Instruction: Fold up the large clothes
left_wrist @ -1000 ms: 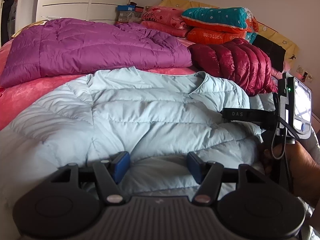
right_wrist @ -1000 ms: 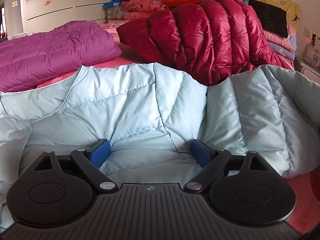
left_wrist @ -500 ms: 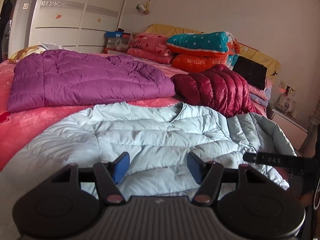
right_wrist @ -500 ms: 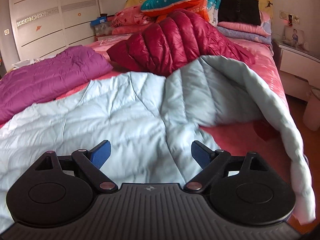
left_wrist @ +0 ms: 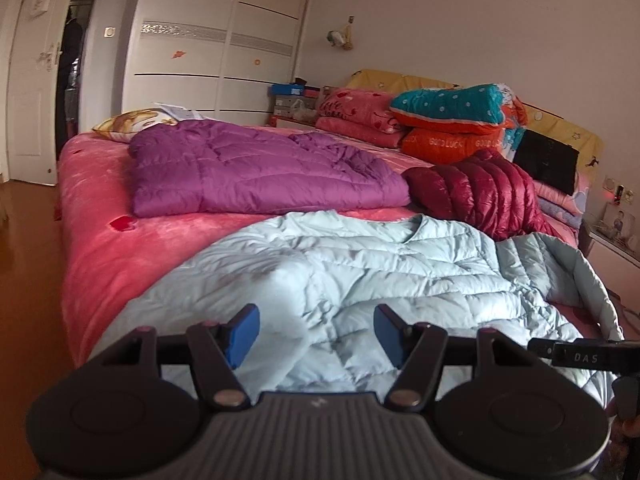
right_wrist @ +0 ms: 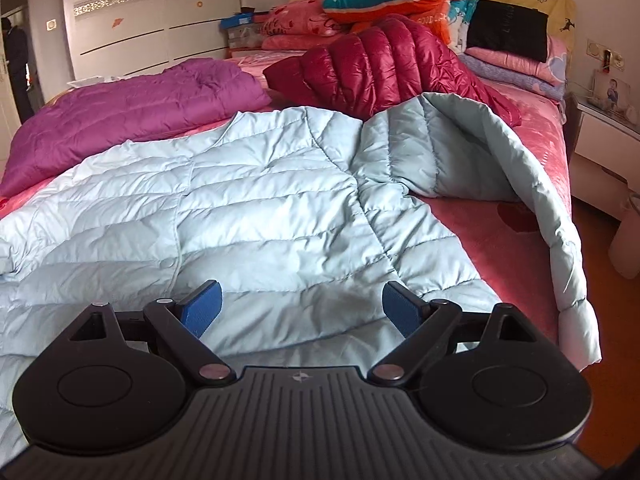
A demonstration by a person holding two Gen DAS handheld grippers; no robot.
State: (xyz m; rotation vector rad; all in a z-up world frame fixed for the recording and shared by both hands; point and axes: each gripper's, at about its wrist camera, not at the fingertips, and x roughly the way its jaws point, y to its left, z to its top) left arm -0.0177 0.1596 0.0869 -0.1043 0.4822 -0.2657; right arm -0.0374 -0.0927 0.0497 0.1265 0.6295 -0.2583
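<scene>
A pale blue quilted down jacket (left_wrist: 360,272) (right_wrist: 256,208) lies spread across the near end of the pink bed, collar toward the pillows. Its right sleeve (right_wrist: 532,184) curves out toward the bed's right edge and hangs over it. My left gripper (left_wrist: 316,334) hovers above the jacket's near hem, open, blue pads apart with nothing between them. My right gripper (right_wrist: 302,306) is also open over the hem on the right side, pads clear of the fabric. The right gripper's arm shows at the right edge of the left wrist view.
A purple down jacket (left_wrist: 248,168) and a dark red one (left_wrist: 484,192) lie farther up the bed (left_wrist: 100,248). Folded blankets and pillows (left_wrist: 452,120) pile at the headboard. A white wardrobe (left_wrist: 208,40) stands behind, a nightstand (right_wrist: 600,128) at right, wooden floor (left_wrist: 24,280) at left.
Both grippers have pulled back from the jacket and risen a little, so more of the bed and room shows. The right sleeve now lies free and curved toward the bed edge.
</scene>
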